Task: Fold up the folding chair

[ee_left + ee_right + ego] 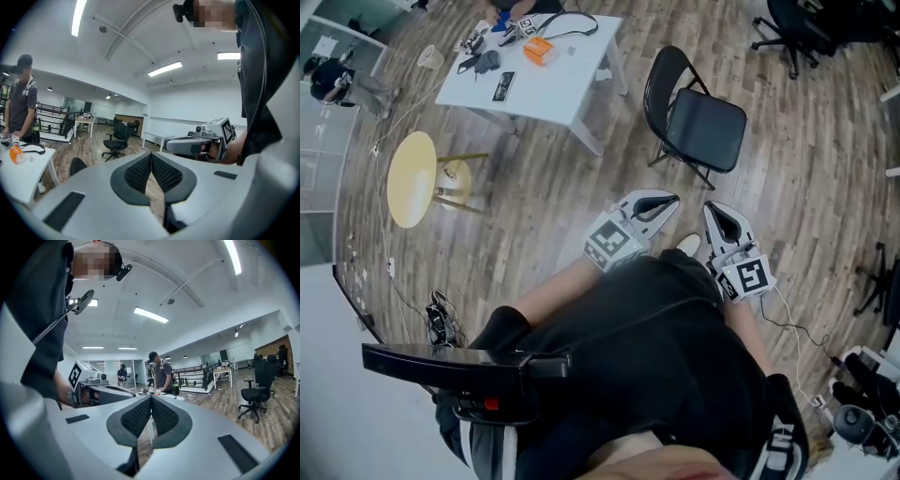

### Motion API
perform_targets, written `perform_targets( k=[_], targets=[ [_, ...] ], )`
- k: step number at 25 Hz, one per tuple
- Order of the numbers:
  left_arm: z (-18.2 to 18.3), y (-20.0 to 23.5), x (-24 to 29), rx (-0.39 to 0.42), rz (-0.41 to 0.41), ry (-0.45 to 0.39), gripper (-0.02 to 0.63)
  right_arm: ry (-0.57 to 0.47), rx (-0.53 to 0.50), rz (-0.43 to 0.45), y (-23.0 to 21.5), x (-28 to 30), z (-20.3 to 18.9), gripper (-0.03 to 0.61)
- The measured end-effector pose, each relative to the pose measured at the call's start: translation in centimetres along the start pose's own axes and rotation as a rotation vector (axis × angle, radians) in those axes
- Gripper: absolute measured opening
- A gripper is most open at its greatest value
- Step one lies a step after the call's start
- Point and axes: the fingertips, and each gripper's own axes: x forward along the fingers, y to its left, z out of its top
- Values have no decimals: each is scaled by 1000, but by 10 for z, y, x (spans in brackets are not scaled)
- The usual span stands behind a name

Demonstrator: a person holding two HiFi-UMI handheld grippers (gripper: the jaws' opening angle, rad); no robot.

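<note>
With my left hand-held gripper (pixel 664 201) and right hand-held gripper (pixel 715 212) clenched empty, reaching the far black metal folding chair (pixel 703 129) unopened could topple it.

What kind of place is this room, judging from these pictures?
Most likely an open-plan office or lab workspace. A white work table stands on a wood-plank floor, a wheeled office chair stands further off, and long strip lights hang on a high ceiling.

The wood floor (pixel 553 202) bears folding chair (pixel 705 127), white table (pixel 567 80), perhaps a stool (pixel 411 180).
</note>
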Motion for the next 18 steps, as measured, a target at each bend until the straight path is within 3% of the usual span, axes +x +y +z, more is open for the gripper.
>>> perform_targets(
  k=[9,18],
  targets=[
    [26,2,90,-4,61,-4,6,-4,14,36,-96,-27,9,11],
    [24,16,122,-22,57,23,6,-7,43,26,-130,-19,5,11]
  ],
)
